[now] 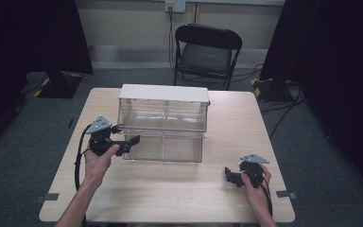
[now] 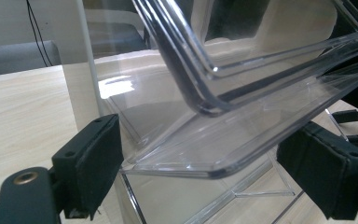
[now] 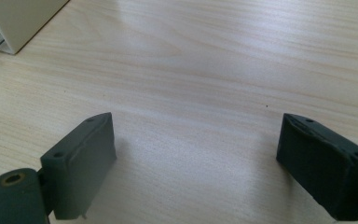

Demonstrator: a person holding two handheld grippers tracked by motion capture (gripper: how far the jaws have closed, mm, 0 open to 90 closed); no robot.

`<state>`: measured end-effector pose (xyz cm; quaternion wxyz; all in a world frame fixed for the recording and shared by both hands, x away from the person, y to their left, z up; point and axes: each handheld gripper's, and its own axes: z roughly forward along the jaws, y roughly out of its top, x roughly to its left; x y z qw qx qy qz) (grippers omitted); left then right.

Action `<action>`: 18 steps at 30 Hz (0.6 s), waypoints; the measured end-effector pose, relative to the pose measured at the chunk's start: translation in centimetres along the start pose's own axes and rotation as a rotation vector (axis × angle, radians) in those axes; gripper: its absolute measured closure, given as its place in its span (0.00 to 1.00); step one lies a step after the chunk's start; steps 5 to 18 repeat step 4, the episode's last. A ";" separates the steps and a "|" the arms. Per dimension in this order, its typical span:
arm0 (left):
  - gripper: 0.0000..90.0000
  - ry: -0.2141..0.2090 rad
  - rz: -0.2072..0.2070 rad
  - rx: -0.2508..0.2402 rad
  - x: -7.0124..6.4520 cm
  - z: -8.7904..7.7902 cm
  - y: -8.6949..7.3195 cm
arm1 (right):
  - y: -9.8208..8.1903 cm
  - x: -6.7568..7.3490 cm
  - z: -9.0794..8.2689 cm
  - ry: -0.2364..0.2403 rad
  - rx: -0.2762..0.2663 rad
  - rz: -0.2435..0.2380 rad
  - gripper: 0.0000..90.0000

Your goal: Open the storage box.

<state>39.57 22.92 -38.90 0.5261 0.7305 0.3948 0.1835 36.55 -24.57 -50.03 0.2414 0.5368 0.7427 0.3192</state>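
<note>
Clear plastic drawer unit (image 1: 163, 124) with a white top sits on the table (image 1: 170, 189), toward the far edge, a bit left of middle. Lower drawer (image 1: 163, 147) pulled out toward the near edge, upper one in. In the left gripper view the drawer's clear front lip (image 2: 205, 163) lies between the black jaws, slanted across the frame; left pad (image 2: 95, 158) touches its corner, the other pad sits just beside the rim, contact there can't be told. Left gripper (image 1: 131, 141) is at the drawer's left front corner, held by the left hand (image 1: 99, 158), jaws partly apart around the lip; firm grip or not, cannot tell. Right gripper (image 1: 230, 176) rests low near the right near corner of the table, well apart from the unit, in the right hand (image 1: 255, 184). In the right gripper view its jaws stand wide apart over bare wood (image 3: 191, 70), nothing between them.
</note>
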 end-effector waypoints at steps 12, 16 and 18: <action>0.15 -0.002 0.000 0.001 0.0 0.0 0.0 | 0.0 0.0 0.0 0.001 0.000 0.000 0.12; 0.15 -0.002 0.000 0.001 0.0 0.0 0.0 | 0.0 0.0 0.0 0.001 0.000 0.000 0.12; 0.15 -0.002 0.000 0.001 0.0 0.0 0.0 | 0.0 0.0 0.0 0.001 0.000 0.000 0.12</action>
